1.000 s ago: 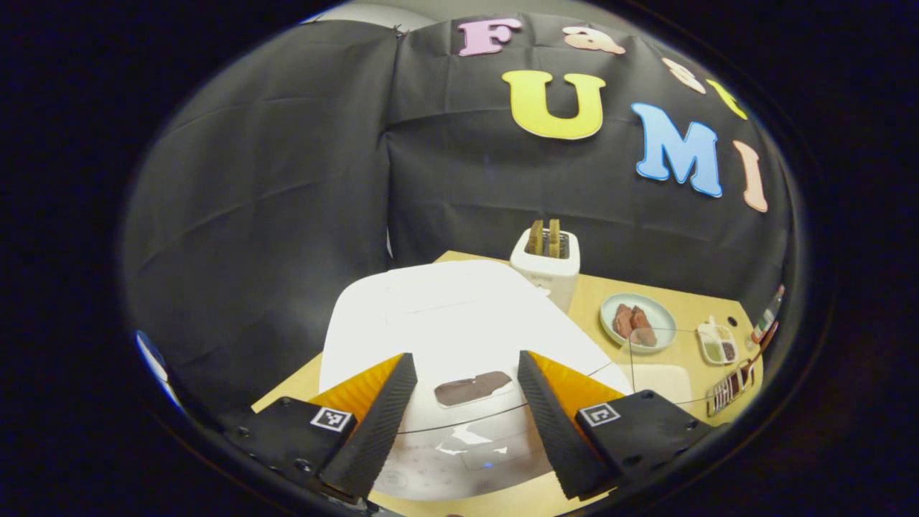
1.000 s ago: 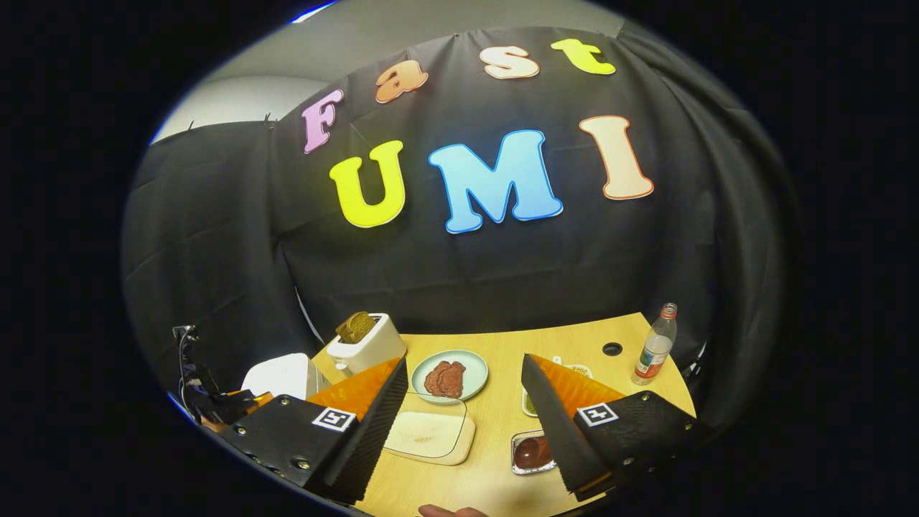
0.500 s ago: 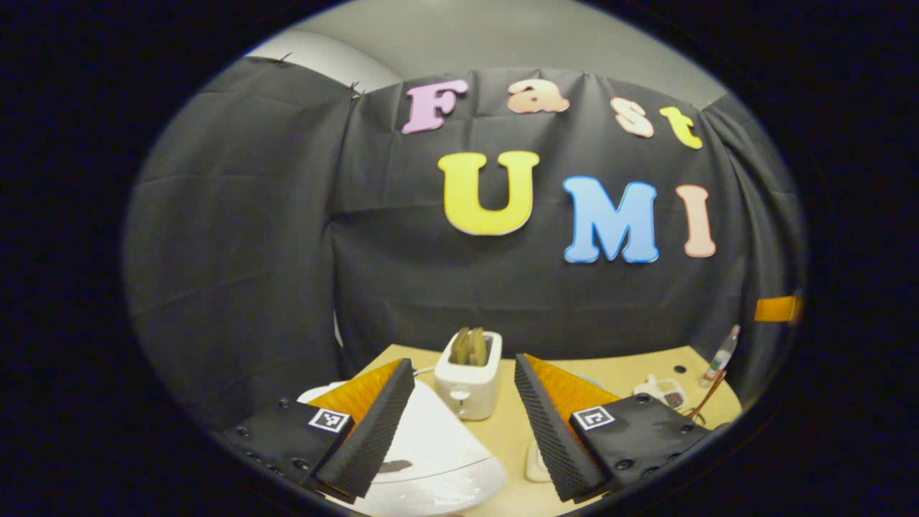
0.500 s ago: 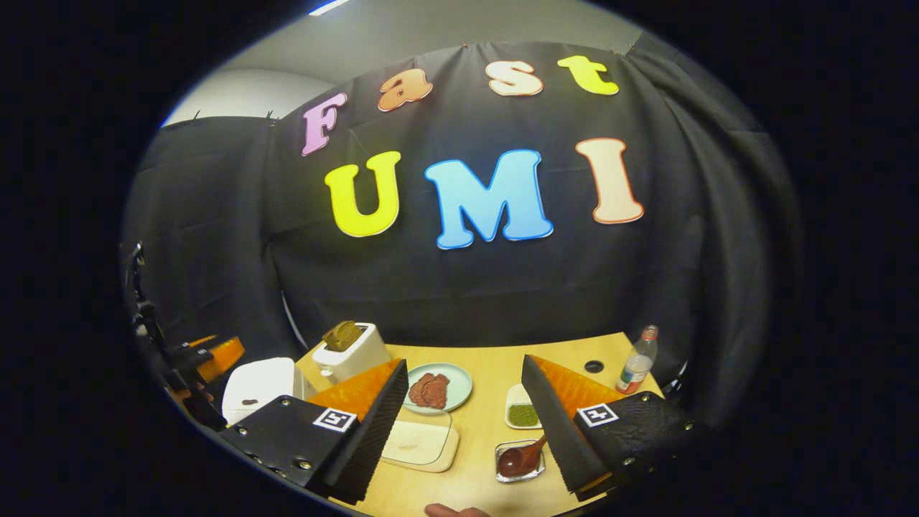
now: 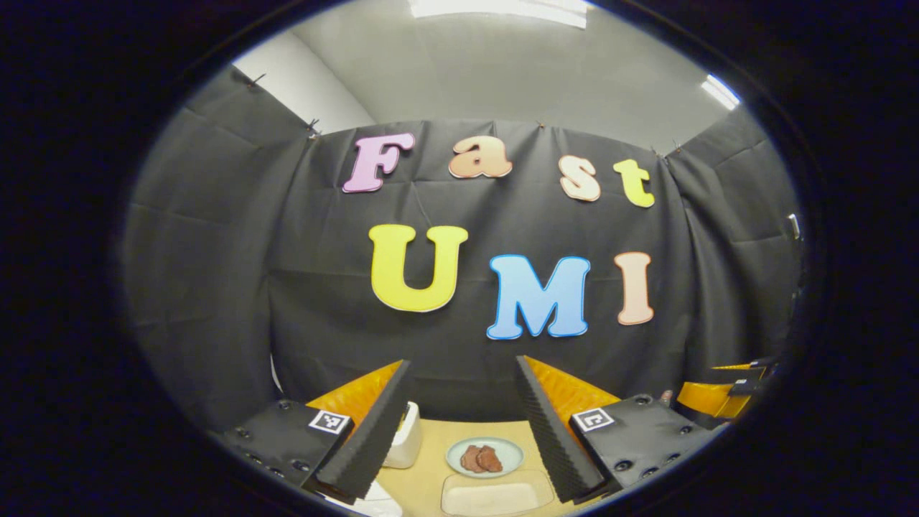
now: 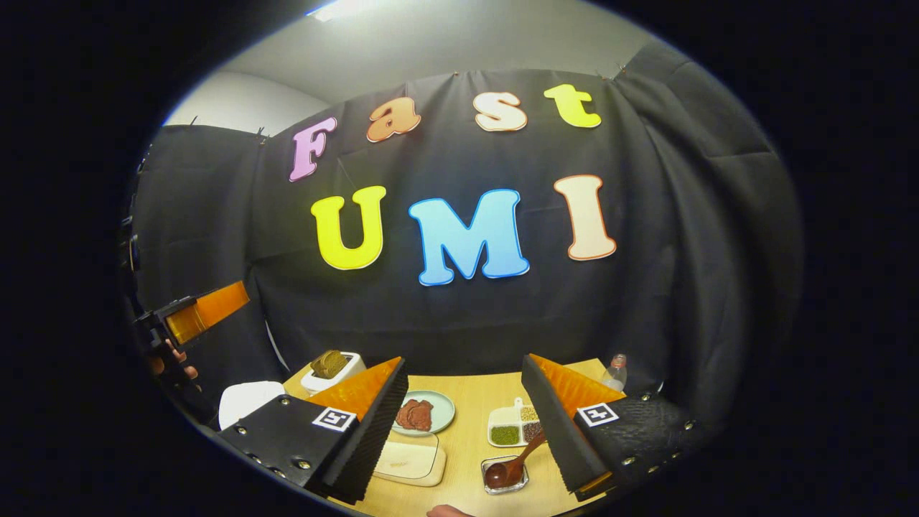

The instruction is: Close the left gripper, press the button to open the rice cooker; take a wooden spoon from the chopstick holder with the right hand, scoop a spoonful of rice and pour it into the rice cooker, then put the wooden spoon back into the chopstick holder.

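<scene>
Both grippers stand wide open and hold nothing: the left gripper (image 5: 459, 424) is raised toward the booth wall, the right gripper (image 6: 467, 431) above the table (image 6: 467, 445). The wooden spoon (image 6: 511, 465) rests in its holder (image 6: 505, 475) near the right gripper's fingers; the white rice cooker (image 6: 248, 399) sits at the table's left end.

Light comes from ceiling lamps (image 5: 499, 7) up top, bright white glare there. Black cloth wall looks dim. Counter (image 6: 474, 420) lit warm and even, soft shadows. Both views sharp in middle, bent and curved at edges. White cooker (image 6: 248, 398) glows, washed out.
</scene>
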Motion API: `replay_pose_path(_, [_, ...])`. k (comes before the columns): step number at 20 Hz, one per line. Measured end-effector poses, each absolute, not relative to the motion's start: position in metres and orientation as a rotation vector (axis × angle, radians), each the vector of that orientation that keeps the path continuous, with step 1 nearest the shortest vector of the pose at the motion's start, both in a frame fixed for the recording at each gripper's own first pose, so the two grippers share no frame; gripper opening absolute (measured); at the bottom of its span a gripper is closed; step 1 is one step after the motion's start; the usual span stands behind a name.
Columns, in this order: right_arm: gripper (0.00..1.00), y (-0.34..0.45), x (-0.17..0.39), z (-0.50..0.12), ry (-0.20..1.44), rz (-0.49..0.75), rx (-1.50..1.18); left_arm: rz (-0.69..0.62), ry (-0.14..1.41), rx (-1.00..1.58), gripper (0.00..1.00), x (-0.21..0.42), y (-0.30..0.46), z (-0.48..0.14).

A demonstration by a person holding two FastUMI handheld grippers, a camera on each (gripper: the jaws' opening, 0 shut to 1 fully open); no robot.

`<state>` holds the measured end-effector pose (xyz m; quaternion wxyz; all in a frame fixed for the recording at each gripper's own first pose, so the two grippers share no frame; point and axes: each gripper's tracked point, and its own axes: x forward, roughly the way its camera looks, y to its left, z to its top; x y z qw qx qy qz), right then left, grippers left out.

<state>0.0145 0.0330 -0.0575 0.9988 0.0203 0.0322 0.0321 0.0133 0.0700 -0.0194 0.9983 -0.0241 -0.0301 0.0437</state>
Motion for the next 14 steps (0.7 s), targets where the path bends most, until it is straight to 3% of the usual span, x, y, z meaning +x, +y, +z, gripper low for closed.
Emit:
replay_pose_path(6, [0.96,0.028,-0.001,-0.014,-0.023,-0.027,0.073,-0.004,-0.081,-0.043,0.95,0.013,0.046,-0.005])
replay_pose_path(14, [0.96,0.024,-0.007,-0.002,-0.054,-0.083,0.052,-0.052,-0.060,-0.050,0.96,0.011,0.049,-0.014])
